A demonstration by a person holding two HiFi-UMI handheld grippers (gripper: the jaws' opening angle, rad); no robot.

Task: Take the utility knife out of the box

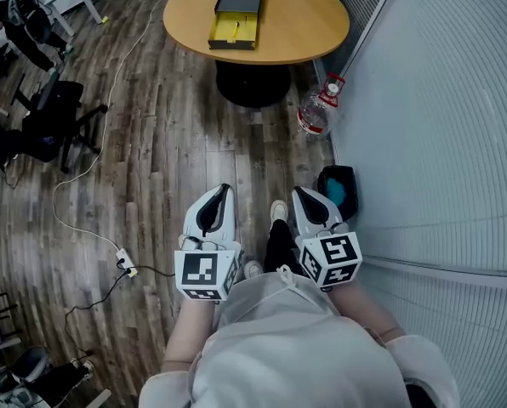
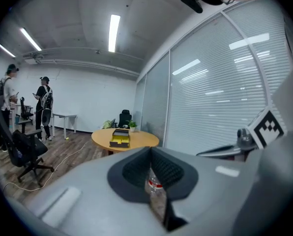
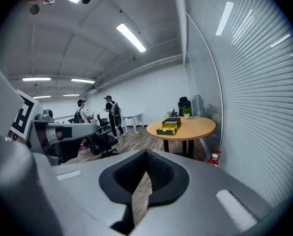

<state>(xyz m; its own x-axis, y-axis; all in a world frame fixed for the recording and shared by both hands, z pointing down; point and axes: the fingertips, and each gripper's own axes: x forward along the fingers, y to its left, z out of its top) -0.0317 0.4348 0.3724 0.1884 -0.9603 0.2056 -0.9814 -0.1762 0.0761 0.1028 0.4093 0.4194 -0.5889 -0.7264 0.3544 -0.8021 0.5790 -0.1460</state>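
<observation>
An open black box with a yellow inside lies on the round wooden table far ahead. It also shows small in the left gripper view, box, and in the right gripper view, box. I cannot make out the utility knife at this distance. My left gripper and right gripper hang side by side over the floor in front of the person's body, well short of the table. Both are shut and hold nothing, as seen at the left gripper and the right gripper.
A large water bottle stands on the wooden floor by the table's base, next to the blind-covered glass wall. A dark bin sits beside my right gripper. Office chairs and a cable with a power strip are at left. Two people stand far off.
</observation>
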